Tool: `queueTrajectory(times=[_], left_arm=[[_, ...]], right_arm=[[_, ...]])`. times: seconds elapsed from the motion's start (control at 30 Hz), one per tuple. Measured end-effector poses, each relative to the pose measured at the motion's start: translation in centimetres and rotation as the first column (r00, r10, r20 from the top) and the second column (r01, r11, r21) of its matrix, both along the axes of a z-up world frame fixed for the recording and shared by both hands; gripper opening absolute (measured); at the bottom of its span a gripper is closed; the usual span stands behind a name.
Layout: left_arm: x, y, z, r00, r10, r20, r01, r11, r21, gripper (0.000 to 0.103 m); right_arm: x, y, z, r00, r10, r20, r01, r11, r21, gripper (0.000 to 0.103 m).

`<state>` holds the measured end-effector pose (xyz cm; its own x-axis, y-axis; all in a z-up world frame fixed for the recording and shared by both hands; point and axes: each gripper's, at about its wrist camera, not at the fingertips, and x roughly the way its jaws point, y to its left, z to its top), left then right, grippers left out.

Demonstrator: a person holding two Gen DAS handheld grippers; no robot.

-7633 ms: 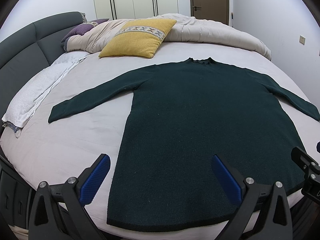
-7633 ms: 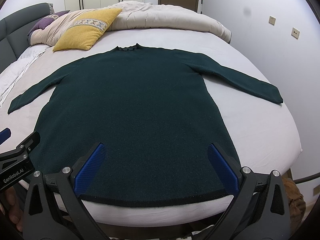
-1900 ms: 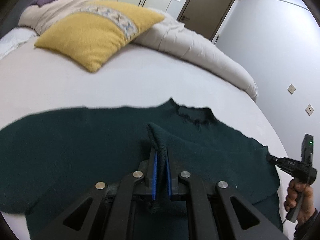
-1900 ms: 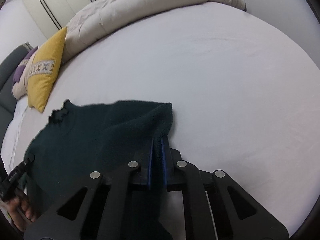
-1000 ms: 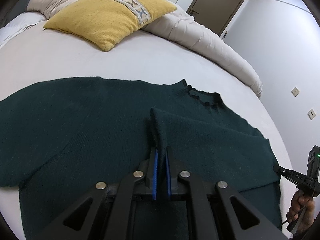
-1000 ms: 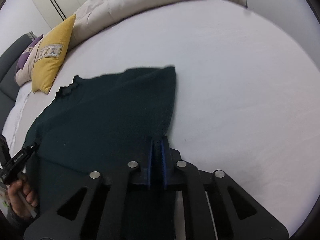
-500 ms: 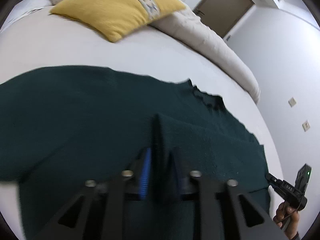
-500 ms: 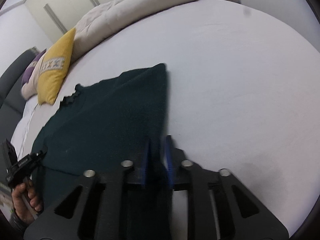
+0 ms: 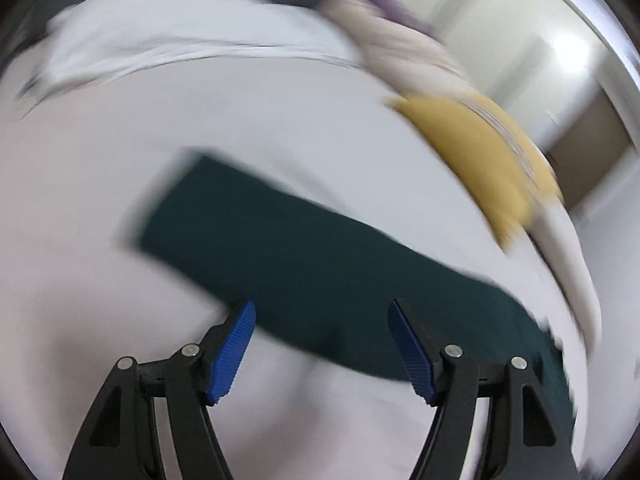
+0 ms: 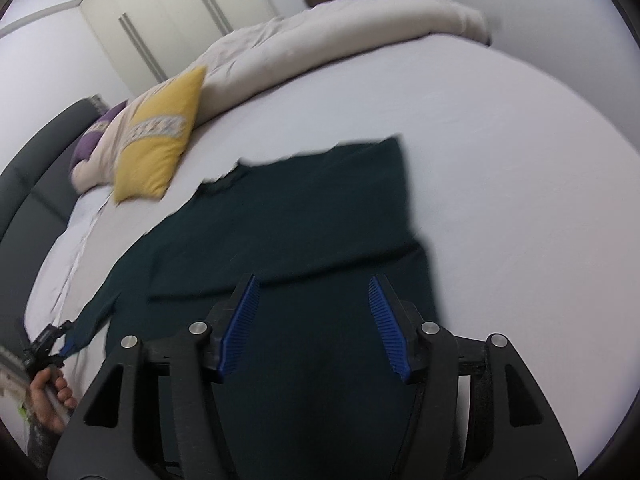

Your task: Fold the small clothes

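A dark green knit sweater lies flat on the white bed, its right sleeve folded across the chest. My right gripper is open and empty just above the sweater body. In the blurred left wrist view the sweater's left sleeve stretches out over the sheet. My left gripper is open and empty, with the sleeve lying between and beyond its fingertips. The left gripper also shows in the right wrist view, held in a hand at the sleeve's cuff.
A yellow cushion and a purple pillow lie at the head of the bed. A rolled beige duvet runs along the far side. A grey headboard stands at the left. Wardrobe doors are behind.
Both grippers have opened and let go of the folded right sleeve. My left gripper has swung left to the other sleeve. My right gripper has pulled back a little.
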<state>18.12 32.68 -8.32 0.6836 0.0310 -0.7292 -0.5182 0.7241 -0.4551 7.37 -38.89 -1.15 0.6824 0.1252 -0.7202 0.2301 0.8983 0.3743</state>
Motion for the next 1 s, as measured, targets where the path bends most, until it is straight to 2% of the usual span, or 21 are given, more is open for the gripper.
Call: queueTrajectory(times=[0.1,0.2,0.27,0.3,0.33,0.37,0.4,0.47,0.57,0.7,0.77,0.83,0.9,0.93,1.0], left_arm=[[-2.0,4.4,-0.8,0.991,0.132,0.004,-0.132,0.991,-0.028,0.073],[-1.8,6.4,-1.8,0.988,0.156,0.021,-0.152,0.982,-0.115,0.072],[-0.9,6.3,-1.5,0.989,0.145,0.014,-0.142,0.985,-0.099,0.069],[-0.2,6.1,-1.5,0.992,0.125,0.009,-0.123,0.988,-0.095,0.049],[0.4,6.1,-1.7,0.994,0.111,-0.006,-0.111,0.989,-0.098,0.035],[0.8,6.2,-2.1,0.996,0.090,-0.015,-0.091,0.988,-0.122,0.015],[0.9,6.4,-2.4,0.997,0.070,-0.015,-0.071,0.985,-0.155,0.011],[1.0,5.7,-1.5,0.999,0.053,-0.014,-0.054,0.991,-0.120,0.008],[0.6,3.7,0.7,0.999,0.021,0.037,-0.016,0.994,-0.110,0.008],[0.9,-2.5,5.7,0.985,-0.113,0.128,0.118,0.992,-0.032,0.008],[1.5,-7.1,8.1,0.963,-0.206,0.173,0.206,0.978,0.018,0.008],[1.6,-12.8,9.9,0.922,-0.331,0.201,0.322,0.944,0.075,0.008],[1.9,-18.9,10.8,0.872,-0.446,0.204,0.424,0.894,0.144,0.008],[2.1,-22.5,10.7,0.837,-0.511,0.196,0.483,0.858,0.173,0.008],[2.2,-28.1,9.7,0.778,-0.601,0.187,0.572,0.799,0.186,0.008]], right_arm=[[-0.1,2.6,-0.5,0.999,0.041,-0.014,-0.041,0.999,0.032,0.055],[-0.1,4.7,-0.8,0.997,0.070,-0.024,-0.069,0.996,0.048,0.055],[-0.2,5.8,-0.7,0.996,0.081,-0.023,-0.080,0.996,0.048,0.055],[-0.2,6.3,-0.6,0.996,0.089,-0.023,-0.088,0.995,0.048,0.055],[-0.5,6.8,-0.4,0.995,0.097,-0.024,-0.096,0.994,0.045,0.055],[-0.4,7.1,-0.4,0.995,0.102,-0.024,-0.100,0.994,0.043,0.055],[-0.7,7.5,-0.2,0.994,0.104,-0.023,-0.103,0.994,0.042,0.055],[-1.0,7.6,0.1,0.994,0.107,-0.018,-0.106,0.993,0.045,0.055],[-2.1,7.3,0.4,0.995,0.102,-0.009,-0.101,0.994,0.048,0.055],[-3.3,5.5,0.0,0.997,0.077,-0.002,-0.076,0.994,0.084,0.055],[-3.8,4.7,-0.3,0.998,0.067,0.001,-0.067,0.993,0.099,0.055],[-4.4,3.8,-0.7,0.999,0.054,0.000,-0.054,0.992,0.115,0.055],[-5.1,2.9,-0.9,0.999,0.043,0.003,-0.043,0.991,0.128,0.055],[-5.3,2.5,-1.0,0.999,0.039,0.004,-0.039,0.991,0.130,0.055],[-5.8,1.4,-1.3,1.000,0.023,0.003,-0.023,0.990,0.141,0.055]])
